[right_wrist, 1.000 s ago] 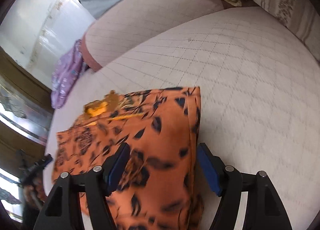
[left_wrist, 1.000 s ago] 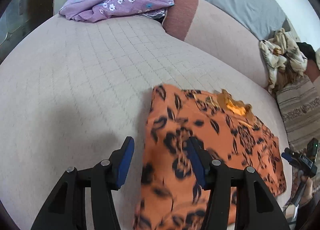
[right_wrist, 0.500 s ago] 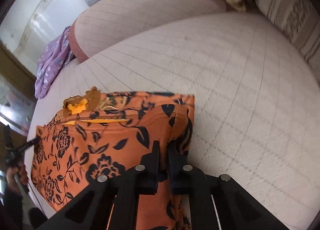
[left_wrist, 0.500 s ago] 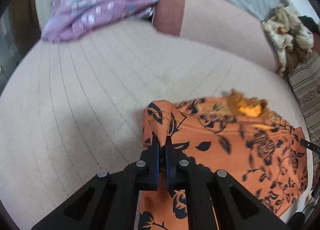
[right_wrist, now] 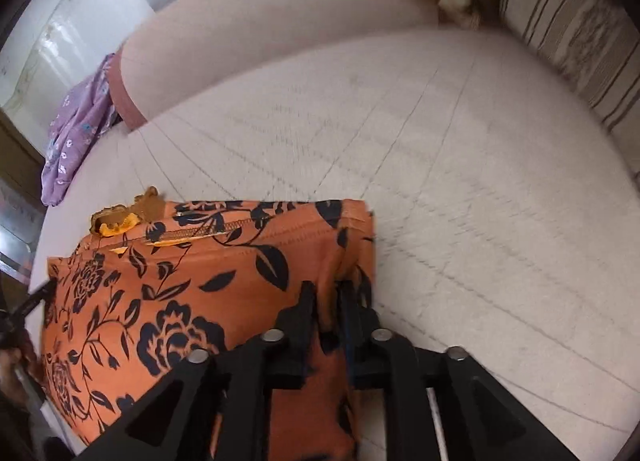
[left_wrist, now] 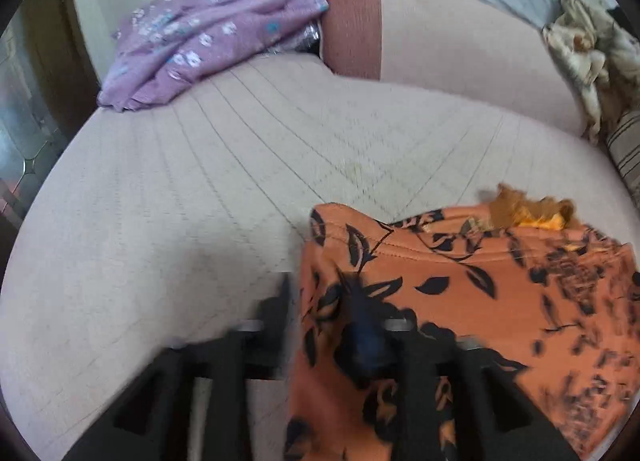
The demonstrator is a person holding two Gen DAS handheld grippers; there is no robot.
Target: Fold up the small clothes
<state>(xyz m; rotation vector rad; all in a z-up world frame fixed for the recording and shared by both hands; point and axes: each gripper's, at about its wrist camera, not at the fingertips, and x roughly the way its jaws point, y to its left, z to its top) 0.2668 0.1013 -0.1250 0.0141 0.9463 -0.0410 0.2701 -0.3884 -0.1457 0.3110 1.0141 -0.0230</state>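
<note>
Orange cloth (right_wrist: pixel 208 285) on quilted cushion (left_wrist: pixel 224 197), both grippers at its near corners.

Folded flat toward the near edge of the seat, well apart from purple cloth (left_wrist: pixel 208 41) at the back. Left gripper (left_wrist: pixel 320 301): blurred, jaws just reopened partway, cloth's left edge between them, apparently unpressed. Right gripper (right_wrist: pixel 326 301): jaws just parted slightly, a raised pleat of the right corner in the narrow gap; grip cannot be told.

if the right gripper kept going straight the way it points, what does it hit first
The right gripper would most likely meet the orange floral garment first: a fold of it already sits between the jaws, which have just been opening. Beyond that lies the quilted sofa seat.
</note>
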